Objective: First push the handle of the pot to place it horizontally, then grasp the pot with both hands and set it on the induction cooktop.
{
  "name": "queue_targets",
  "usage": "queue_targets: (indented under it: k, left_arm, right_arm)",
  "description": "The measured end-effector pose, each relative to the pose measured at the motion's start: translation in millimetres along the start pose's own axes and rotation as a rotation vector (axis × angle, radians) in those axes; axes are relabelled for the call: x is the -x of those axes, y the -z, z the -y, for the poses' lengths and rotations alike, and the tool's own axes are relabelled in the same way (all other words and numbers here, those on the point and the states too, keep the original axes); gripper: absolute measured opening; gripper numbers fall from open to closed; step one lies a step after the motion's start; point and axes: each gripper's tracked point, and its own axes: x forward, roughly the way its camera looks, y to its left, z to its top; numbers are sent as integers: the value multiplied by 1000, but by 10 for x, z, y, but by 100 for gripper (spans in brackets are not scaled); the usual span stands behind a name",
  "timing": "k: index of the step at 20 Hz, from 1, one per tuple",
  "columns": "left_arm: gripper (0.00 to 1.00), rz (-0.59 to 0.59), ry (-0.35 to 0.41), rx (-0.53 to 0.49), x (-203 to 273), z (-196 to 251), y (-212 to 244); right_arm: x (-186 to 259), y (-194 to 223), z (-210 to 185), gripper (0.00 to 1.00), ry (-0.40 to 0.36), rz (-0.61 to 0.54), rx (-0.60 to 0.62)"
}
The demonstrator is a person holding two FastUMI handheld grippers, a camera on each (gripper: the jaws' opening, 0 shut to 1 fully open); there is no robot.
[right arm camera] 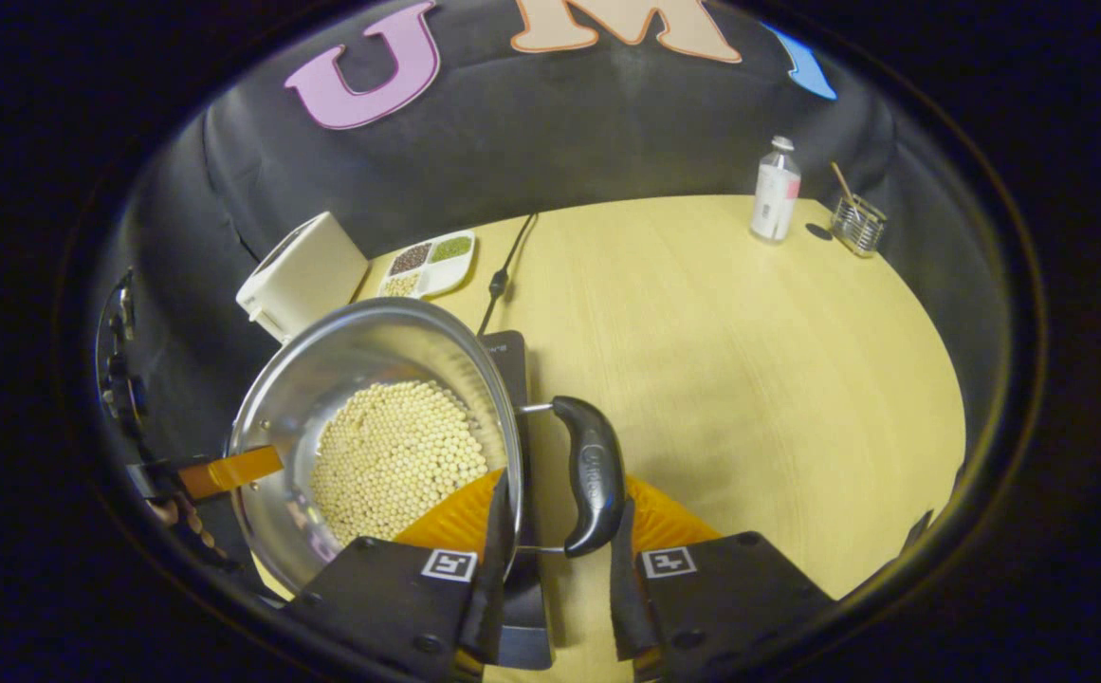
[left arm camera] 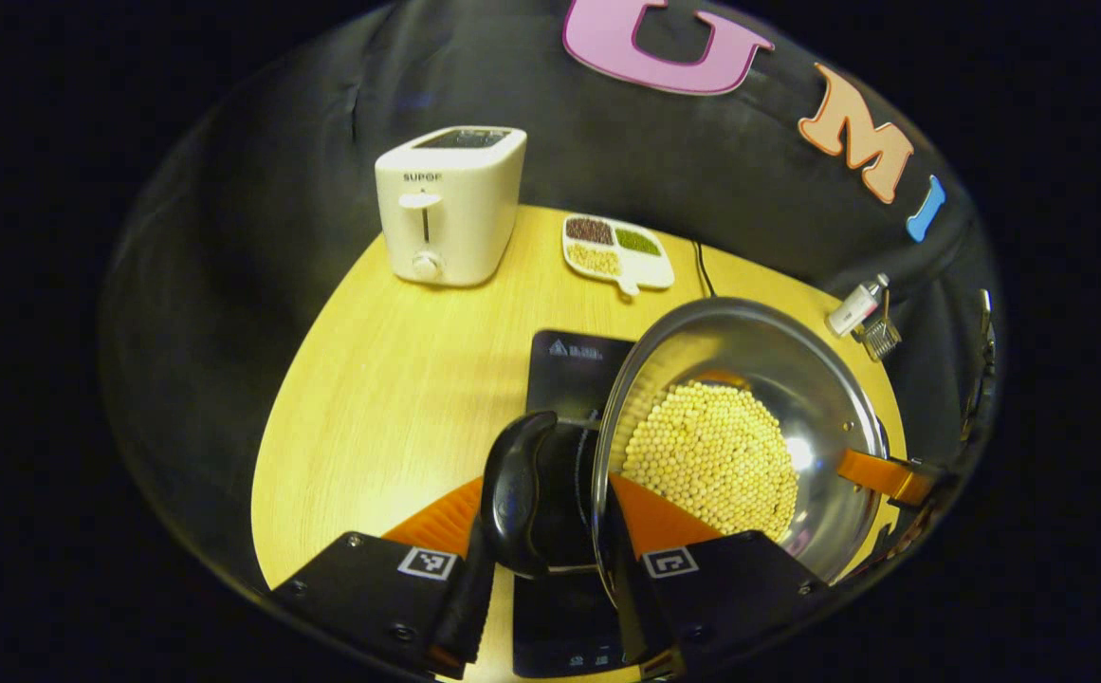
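A: How far along is this?
B: The steel pot (left arm camera: 749,427) of pale beans is gripped at both side handles. The left gripper (left arm camera: 550,560) is clenched on one black handle (left arm camera: 517,493), the right gripper (right arm camera: 555,564) on the other (right arm camera: 590,484).
A: Where is the pot?
B: Over the induction cooktop (left arm camera: 574,360) near the table's (right arm camera: 749,360) front edge. Whether it rests there, I cannot tell. What remains is settling and releasing.
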Motion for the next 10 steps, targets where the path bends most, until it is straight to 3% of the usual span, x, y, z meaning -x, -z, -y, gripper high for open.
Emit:
queue_targets:
  k: [1,2,3,4,6,7,8,10]
  left_arm:
    - [56,-17,4,-15,6,19,36]
    - [59,9,7,-19,-4,20,19]
    - [61,23,9,-12,-34,11,9]
    - [63,11,4,5,-95,10,47]
    - [66,-81,22,43,-174,79,290]
    - [68,-81,34,51,-180,112,316]
    - [73,-45,32,40,-168,67,266]
    - [82,4,18,-15,-105,7,201]
  right_arm:
    - [-34,20,-3,42,4,6,-5]
    - [-23,-16,-13,53,7,8,-1]
    - [-30,-41,-15,53,6,15,4]
    - [-8,-9,-34,46,3,7,8]
    - [-9,-1,-29,53,-19,4,15]
    - [-4,-22,-19,58,-19,14,24]
    - [17,-63,-4,54,-16,42,34]
    - [116,-70,3,66,-26,68,48]
